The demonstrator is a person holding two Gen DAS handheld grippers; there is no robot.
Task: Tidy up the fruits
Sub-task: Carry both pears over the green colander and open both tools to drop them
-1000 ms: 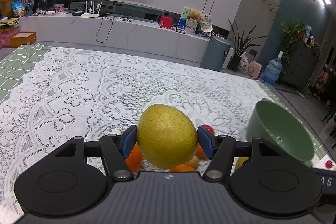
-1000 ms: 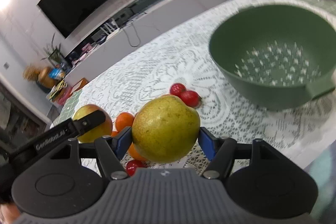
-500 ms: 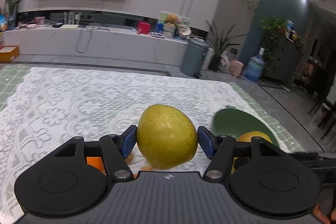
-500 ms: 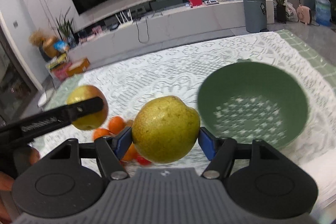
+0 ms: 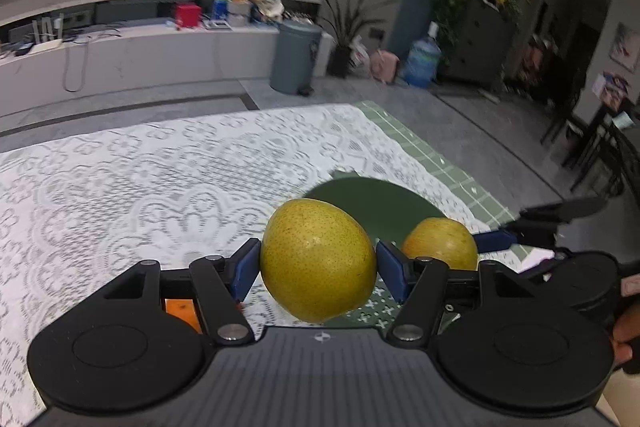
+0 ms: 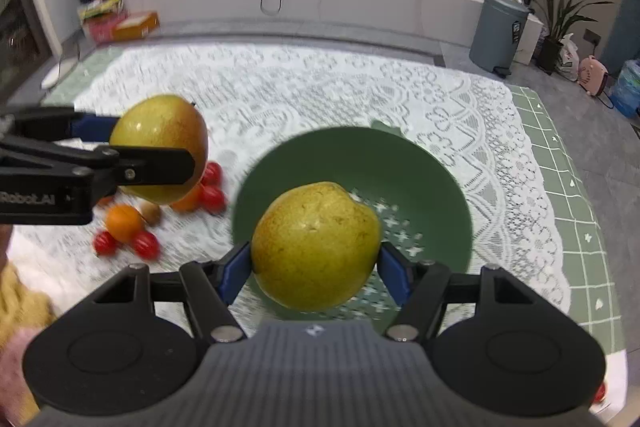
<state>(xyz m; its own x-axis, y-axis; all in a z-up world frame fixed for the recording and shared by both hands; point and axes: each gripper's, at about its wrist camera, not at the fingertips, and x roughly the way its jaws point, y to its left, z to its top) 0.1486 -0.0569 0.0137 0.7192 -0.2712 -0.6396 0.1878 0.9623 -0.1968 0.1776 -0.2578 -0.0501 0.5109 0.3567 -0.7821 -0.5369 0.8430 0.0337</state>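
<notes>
A: What is the left gripper [image 5: 318, 267] doing?

B: It is clamping a pear [image 5: 318, 259] between its blue pads [image 5: 246, 269], which are pressing on both sides. In the right wrist view that same pear [image 6: 162, 147] is hanging over the small fruit.

A: And the right gripper [image 6: 316, 269]?

B: It is gripping its own pear [image 6: 316, 245] the same way, and that one is hovering over the green bowl [image 6: 436, 203] (a colander, going by the holes in its bottom).

A: Where is the bowl sitting?

B: On the lace cloth [image 6: 320, 87], toward its right edge.

A: What is lying beside it?

B: Tomatoes [image 6: 212, 187] and oranges [image 6: 124, 223] are sitting in a loose heap just left of the bowl, on the cloth. They are looking blurred, so I cannot count them.
</notes>
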